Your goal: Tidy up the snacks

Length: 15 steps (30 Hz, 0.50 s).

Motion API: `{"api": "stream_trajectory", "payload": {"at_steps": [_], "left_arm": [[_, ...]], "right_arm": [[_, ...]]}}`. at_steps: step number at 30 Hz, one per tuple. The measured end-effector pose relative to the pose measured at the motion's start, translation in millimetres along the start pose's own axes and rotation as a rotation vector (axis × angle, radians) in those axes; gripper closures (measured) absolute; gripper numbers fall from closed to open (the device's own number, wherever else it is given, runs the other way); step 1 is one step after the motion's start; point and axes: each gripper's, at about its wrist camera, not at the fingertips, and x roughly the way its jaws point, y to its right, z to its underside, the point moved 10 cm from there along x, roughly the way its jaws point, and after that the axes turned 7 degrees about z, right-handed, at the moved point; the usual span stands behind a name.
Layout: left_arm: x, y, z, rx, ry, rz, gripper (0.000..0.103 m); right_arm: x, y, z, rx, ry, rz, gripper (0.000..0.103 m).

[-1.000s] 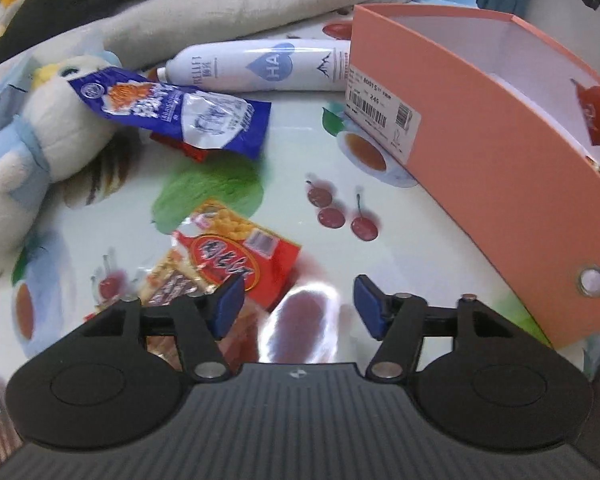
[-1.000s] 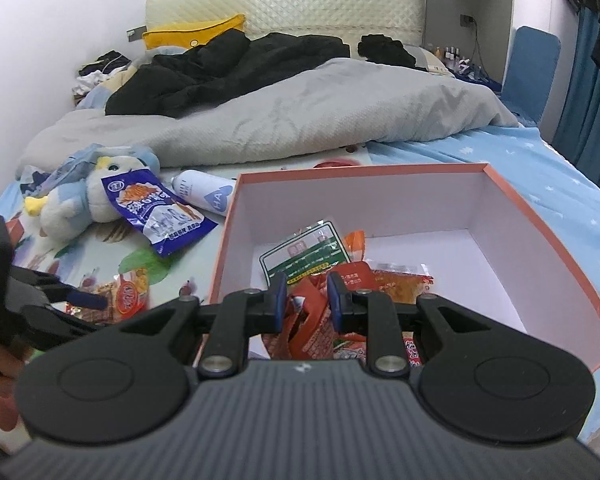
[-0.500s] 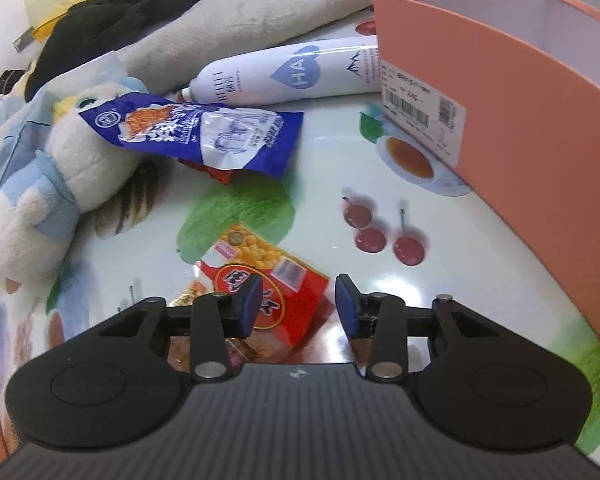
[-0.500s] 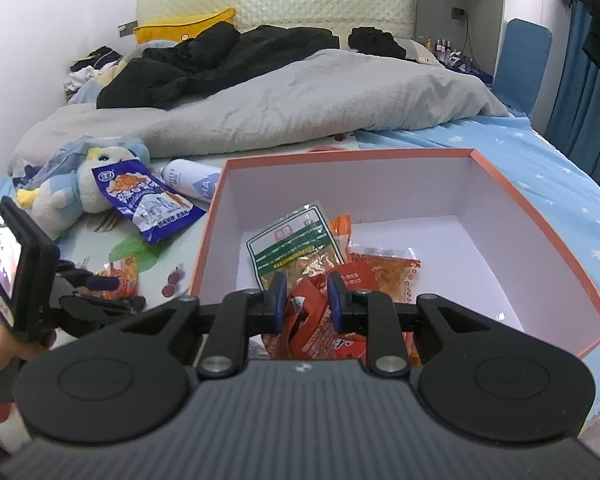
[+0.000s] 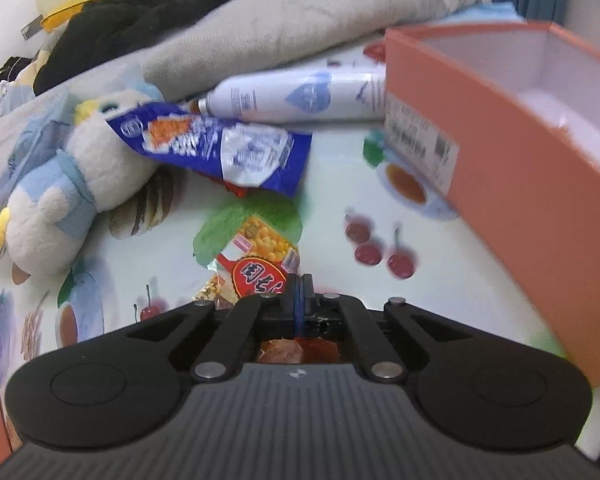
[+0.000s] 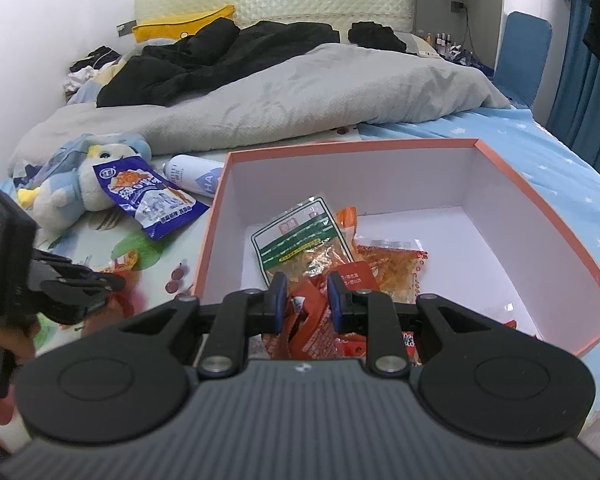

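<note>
My left gripper (image 5: pixel 299 296) is shut on the near edge of a red and yellow snack packet (image 5: pixel 260 260) on the patterned mat, left of the orange box (image 5: pixel 512 184). A blue snack bag (image 5: pixel 220 148) leans on a plush toy behind it. My right gripper (image 6: pixel 305 300) is partly open over the near part of the box (image 6: pixel 540 216), with an orange-red packet (image 6: pixel 312 320) between its fingers; I cannot tell if they touch it. The box holds several packets, one green and white (image 6: pixel 300 236). The left gripper (image 6: pixel 100 284) shows at the left of the right wrist view.
A white spray bottle (image 5: pixel 296 98) lies against the box's far corner. A plush penguin (image 5: pixel 60 192) sits at the left. A grey duvet (image 6: pixel 300 100) and black clothes cover the bed behind. A blue chair (image 6: pixel 520 56) stands at the back right.
My left gripper has closed from wide open onto the red and yellow packet and moved left and forward. My right gripper has stayed over the box with the same gap.
</note>
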Motion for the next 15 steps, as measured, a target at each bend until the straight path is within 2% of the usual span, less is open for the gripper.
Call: {"api": "stream_trajectory", "payload": {"at_steps": [10, 15], "left_arm": [[-65, -2, -33, -0.106, 0.145, 0.062, 0.103], [-88, -1, -47, -0.108, 0.205, 0.071, 0.103]], "right_arm": [[-8, -9, -21, -0.026, 0.024, 0.000, 0.078], [-10, -12, -28, -0.036, 0.025, -0.008, 0.078]]}}
